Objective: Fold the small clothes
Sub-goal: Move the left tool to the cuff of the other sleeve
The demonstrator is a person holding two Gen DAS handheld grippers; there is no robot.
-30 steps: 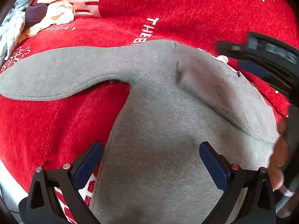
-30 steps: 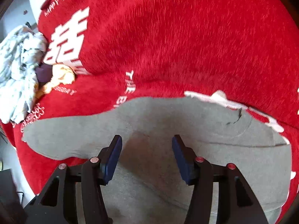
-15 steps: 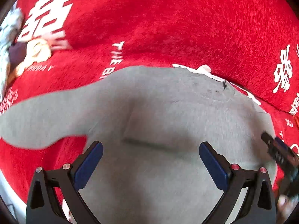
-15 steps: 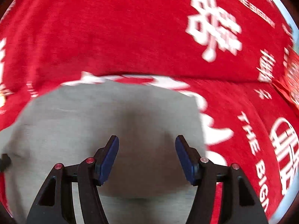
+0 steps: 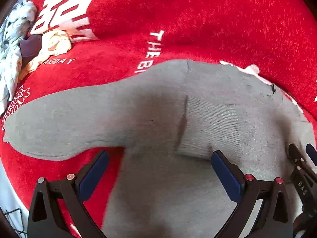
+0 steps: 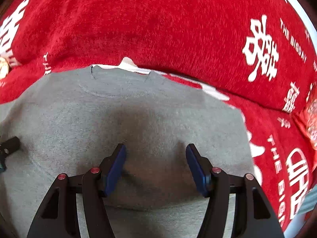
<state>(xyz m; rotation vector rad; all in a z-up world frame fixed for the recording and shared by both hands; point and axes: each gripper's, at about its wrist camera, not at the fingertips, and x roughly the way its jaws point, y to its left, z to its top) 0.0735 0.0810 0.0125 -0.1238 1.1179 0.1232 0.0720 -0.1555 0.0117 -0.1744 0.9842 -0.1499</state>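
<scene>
A grey top (image 5: pixel 162 119) lies flat on a red blanket (image 5: pixel 198 19) printed with white characters and the words "THE BIGDAY". In the left wrist view, 1 sleeve (image 5: pixel 59 119) stretches out to the left across the blanket, its end near the left edge. The other sleeve is folded in over the body: its ribbed cuff (image 5: pixel 210 123) rests on the chest, just beyond the right-hand finger of the left gripper (image 5: pixel 158 170). The neckline sits at the far side, with a small dark mark (image 5: pixel 273 88) at its rim.

The left gripper hangs over the body of the top, below the armpit of the outstretched sleeve. Its jaws are spread wide, and nothing is pinched between the blue pads (image 5: pixel 225 176); only cloth lies beneath the gap. Whether the tips touch the fabric cannot be told.

The right gripper (image 6: pixel 155 168) hangs over the right part of the top, below the neckline (image 6: pixel 118 83), near the straight folded right edge (image 6: pixel 245 130). Its jaws are parted, less widely than the left's, and they grip nothing. Its black finger shows at the right edge of the left wrist view (image 5: pixel 299 158).

At the far left of the blanket lies a heap of other clothes (image 5: pixel 17 45): pale patterned cloth, a cream piece (image 5: pixel 55 43) and a dark purple one (image 5: pixel 29 47).
</scene>
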